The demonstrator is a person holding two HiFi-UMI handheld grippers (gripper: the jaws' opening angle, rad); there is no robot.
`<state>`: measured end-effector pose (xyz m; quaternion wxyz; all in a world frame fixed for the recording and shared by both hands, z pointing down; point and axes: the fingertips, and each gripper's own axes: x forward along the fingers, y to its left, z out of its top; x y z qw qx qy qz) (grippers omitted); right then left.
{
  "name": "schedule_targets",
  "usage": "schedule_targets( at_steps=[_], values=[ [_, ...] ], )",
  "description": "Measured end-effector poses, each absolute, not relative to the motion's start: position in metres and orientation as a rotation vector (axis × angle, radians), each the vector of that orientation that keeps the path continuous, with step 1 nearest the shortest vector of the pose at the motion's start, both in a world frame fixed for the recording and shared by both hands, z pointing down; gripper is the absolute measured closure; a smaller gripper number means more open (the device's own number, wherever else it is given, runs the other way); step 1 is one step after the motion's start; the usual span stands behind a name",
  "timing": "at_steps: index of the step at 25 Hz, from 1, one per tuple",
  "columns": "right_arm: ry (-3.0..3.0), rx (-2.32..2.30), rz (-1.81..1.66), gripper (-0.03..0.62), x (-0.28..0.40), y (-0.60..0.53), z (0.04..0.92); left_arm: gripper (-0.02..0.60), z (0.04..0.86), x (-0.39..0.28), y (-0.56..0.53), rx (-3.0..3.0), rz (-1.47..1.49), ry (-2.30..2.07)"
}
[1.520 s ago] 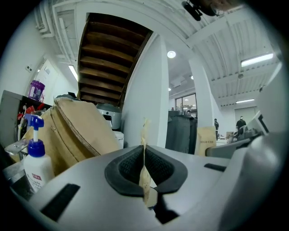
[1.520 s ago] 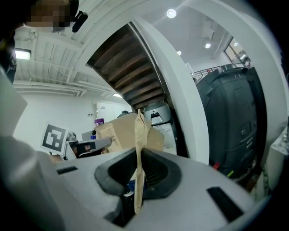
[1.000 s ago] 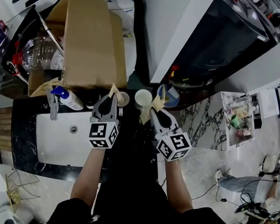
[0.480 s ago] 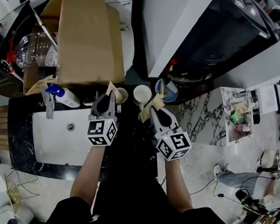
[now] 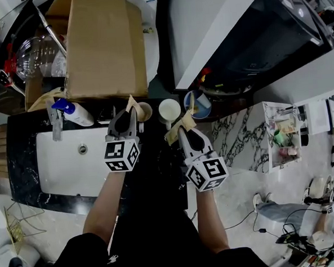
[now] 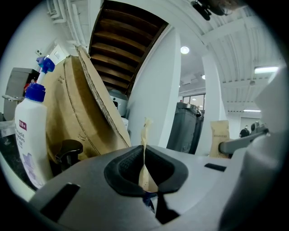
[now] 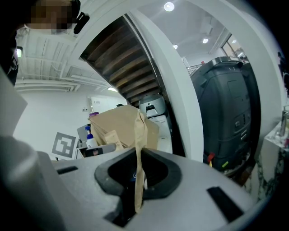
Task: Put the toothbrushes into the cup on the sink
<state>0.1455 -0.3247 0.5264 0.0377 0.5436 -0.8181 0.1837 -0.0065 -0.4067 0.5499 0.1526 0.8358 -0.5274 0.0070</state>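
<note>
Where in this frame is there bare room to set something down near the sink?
Free: the white sink basin, and the black counter strip at its left. Crowded: along the back, where pump bottle, tan cup, white cup and blue cup stand in a row.

A black stone counter [image 5: 22,167] holds a white sink [image 5: 68,175] beside pale veined marble [image 5: 241,148]. Behind stand a large cardboard box [image 5: 102,44] and a slanted white wall [image 5: 211,26]. A round ceiling light [image 6: 184,50] glows near dark wooden slats [image 6: 117,40].
</note>
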Motion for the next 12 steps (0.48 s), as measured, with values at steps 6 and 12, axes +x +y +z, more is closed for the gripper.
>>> schedule_targets(
  at_steps=[6, 12],
  values=[
    [-2.511, 1.669, 0.56, 0.56, 0.144, -0.323, 0.524, 0.531, 0.555, -0.009, -0.404, 2.394, 0.06, -1.511],
    [-2.513, 1.689, 0.542, 0.56, 0.143, -0.318, 0.517, 0.443, 0.557, -0.011, -0.396, 2.409, 0.109, -1.492]
  ],
)
